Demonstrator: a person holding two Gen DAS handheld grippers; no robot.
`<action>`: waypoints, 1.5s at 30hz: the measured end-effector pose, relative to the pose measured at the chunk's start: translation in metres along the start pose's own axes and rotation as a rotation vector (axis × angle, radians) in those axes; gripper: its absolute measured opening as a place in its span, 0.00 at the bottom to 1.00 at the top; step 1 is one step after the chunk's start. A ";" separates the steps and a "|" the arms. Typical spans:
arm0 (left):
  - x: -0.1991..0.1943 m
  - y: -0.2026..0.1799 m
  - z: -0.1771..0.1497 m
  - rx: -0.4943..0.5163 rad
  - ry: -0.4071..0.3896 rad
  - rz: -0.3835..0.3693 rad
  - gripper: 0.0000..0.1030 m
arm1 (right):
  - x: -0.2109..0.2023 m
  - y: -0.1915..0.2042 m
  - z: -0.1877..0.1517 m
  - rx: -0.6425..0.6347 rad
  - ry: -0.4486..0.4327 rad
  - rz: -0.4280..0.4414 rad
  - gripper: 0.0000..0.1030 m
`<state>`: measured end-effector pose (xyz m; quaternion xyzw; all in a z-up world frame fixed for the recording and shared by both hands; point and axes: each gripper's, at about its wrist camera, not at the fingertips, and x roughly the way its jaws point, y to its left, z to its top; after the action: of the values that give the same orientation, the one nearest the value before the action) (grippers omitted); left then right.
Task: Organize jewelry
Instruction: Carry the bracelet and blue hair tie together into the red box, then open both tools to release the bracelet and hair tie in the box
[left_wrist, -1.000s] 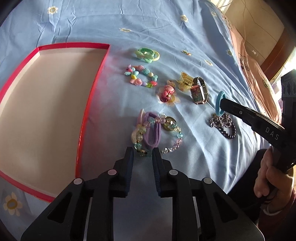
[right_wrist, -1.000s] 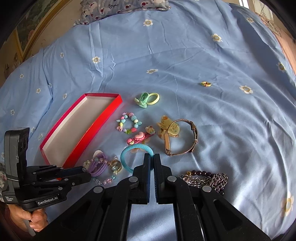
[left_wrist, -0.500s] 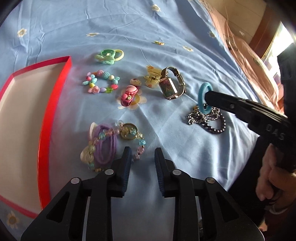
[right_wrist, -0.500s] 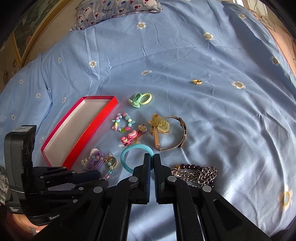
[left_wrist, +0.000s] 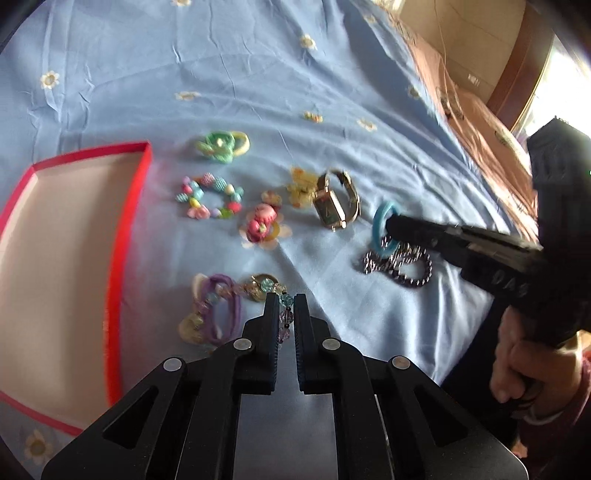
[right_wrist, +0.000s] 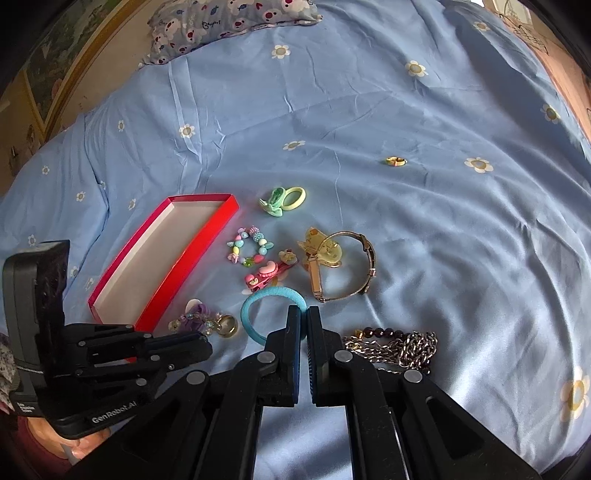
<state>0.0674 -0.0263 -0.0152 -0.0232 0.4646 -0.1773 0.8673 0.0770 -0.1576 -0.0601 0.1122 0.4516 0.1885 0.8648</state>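
Note:
My right gripper (right_wrist: 303, 314) is shut on a blue hair tie (right_wrist: 258, 302) and holds it above the sheet; it also shows in the left wrist view (left_wrist: 380, 229). My left gripper (left_wrist: 286, 301) has its jaws closed around a clear beaded bracelet (left_wrist: 284, 314) lying by a purple hair tie (left_wrist: 221, 310) and a gold ring (right_wrist: 227, 325). An open red box (right_wrist: 166, 258) lies at the left, its red rim (left_wrist: 118, 243) close to the purple tie.
On the blue flowered sheet lie a green bow tie (right_wrist: 282, 199), a pastel bead bracelet (right_wrist: 251, 247), a pink clip (right_wrist: 266, 275), a gold watch (right_wrist: 343, 266), a yellow clip (right_wrist: 321, 243), chain bracelets (right_wrist: 391, 341) and a small gold ring (right_wrist: 395, 161). A pillow (right_wrist: 229, 18) lies far back.
My left gripper has moved right and forward onto the clear beaded bracelet and its jaws have narrowed around it. The right gripper still holds the blue hair tie, raised slightly.

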 end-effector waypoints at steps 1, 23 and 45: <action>-0.009 0.003 0.002 -0.008 -0.020 -0.004 0.06 | 0.001 0.003 0.001 -0.006 0.001 0.005 0.03; -0.087 0.119 0.004 -0.220 -0.186 0.097 0.06 | 0.064 0.124 0.029 -0.196 0.084 0.185 0.03; -0.050 0.238 -0.036 -0.446 -0.093 0.227 0.06 | 0.175 0.207 0.030 -0.370 0.277 0.201 0.04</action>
<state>0.0804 0.2178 -0.0445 -0.1697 0.4514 0.0292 0.8755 0.1457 0.1034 -0.0970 -0.0308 0.5102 0.3668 0.7773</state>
